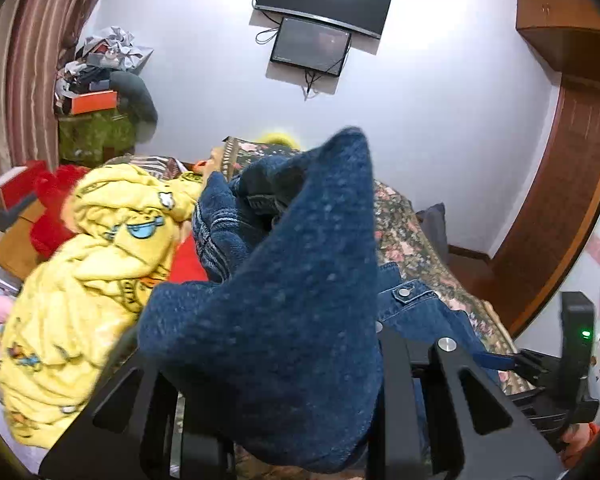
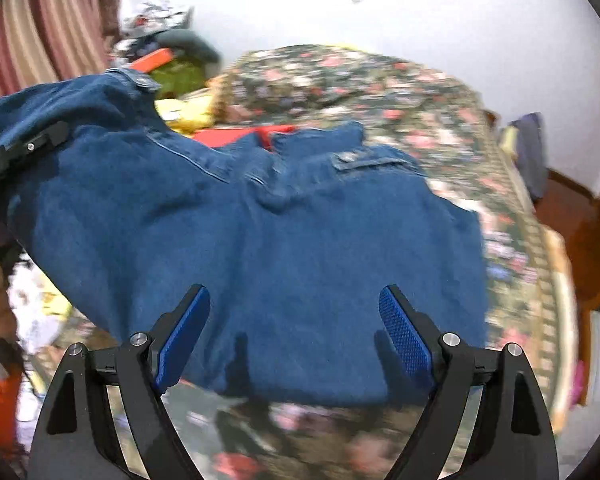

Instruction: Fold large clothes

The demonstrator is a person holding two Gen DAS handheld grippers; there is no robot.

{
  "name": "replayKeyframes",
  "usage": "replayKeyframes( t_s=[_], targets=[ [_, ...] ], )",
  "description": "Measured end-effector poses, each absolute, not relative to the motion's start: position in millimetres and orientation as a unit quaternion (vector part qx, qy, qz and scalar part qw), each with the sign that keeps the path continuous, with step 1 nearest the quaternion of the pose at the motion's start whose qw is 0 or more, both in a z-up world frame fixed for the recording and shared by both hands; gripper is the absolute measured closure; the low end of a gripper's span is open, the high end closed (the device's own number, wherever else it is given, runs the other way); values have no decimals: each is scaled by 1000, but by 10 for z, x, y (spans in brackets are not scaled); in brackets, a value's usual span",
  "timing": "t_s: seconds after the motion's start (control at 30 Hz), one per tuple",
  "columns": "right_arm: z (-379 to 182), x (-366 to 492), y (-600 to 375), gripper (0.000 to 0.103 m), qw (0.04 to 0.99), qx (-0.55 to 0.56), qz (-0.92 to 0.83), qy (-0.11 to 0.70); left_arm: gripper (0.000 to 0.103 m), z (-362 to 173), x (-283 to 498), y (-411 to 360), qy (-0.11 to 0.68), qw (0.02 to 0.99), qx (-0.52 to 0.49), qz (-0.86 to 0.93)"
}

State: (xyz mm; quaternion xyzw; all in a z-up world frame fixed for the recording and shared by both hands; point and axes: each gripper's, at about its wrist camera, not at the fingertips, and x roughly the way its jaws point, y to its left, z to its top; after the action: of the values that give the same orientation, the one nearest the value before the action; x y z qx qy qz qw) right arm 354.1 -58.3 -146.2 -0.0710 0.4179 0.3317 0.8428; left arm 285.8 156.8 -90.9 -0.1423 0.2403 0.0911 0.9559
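A blue denim jacket (image 2: pixel 284 240) lies partly spread on the floral bedspread (image 2: pixel 480 128). My left gripper (image 1: pixel 268 360) is shut on a fold of the denim jacket (image 1: pixel 292 280) and holds it raised, so the cloth drapes over its fingers and hides them. In the right wrist view the left gripper (image 2: pixel 24 152) lifts the jacket's left side. My right gripper (image 2: pixel 296 336) is open and empty, its blue pads (image 2: pixel 408 344) hovering over the jacket's near hem. The right gripper also shows in the left wrist view (image 1: pixel 540 368).
A yellow cartoon-print blanket (image 1: pixel 100 280) and red cloth (image 1: pixel 56 216) are piled at the left of the bed. A cluttered stand (image 1: pixel 96 92) sits by the striped curtain. Two screens (image 1: pixel 320 12) hang on the wall. A wooden wardrobe (image 1: pixel 560 184) stands at the right.
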Motion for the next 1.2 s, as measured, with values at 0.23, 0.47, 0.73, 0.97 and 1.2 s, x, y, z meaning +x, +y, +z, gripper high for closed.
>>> replayKeyframes(
  t_s=[0.23,0.47,0.73,0.97,1.2],
  targets=[
    [-1864,3382,85,19,790,-108,391,459,77,-1040,2755,1684,262,948,-152,102],
    [-2051,3437,-1,19,755,-59,412,507,78,-1071,2944,1436,265,951,-126,94],
    [-1782,3523,-1196,19,827,23,303,474,79,-875,3372,529,253,964,-80,-2],
    [-1597,3469,-2053,19,871,37,189,453,80,-1346,3849,-452,340,933,-38,-112],
    [-1603,3355,-2578,19,873,54,145,462,74,-2083,3804,-910,424,898,60,-103]
  ],
)
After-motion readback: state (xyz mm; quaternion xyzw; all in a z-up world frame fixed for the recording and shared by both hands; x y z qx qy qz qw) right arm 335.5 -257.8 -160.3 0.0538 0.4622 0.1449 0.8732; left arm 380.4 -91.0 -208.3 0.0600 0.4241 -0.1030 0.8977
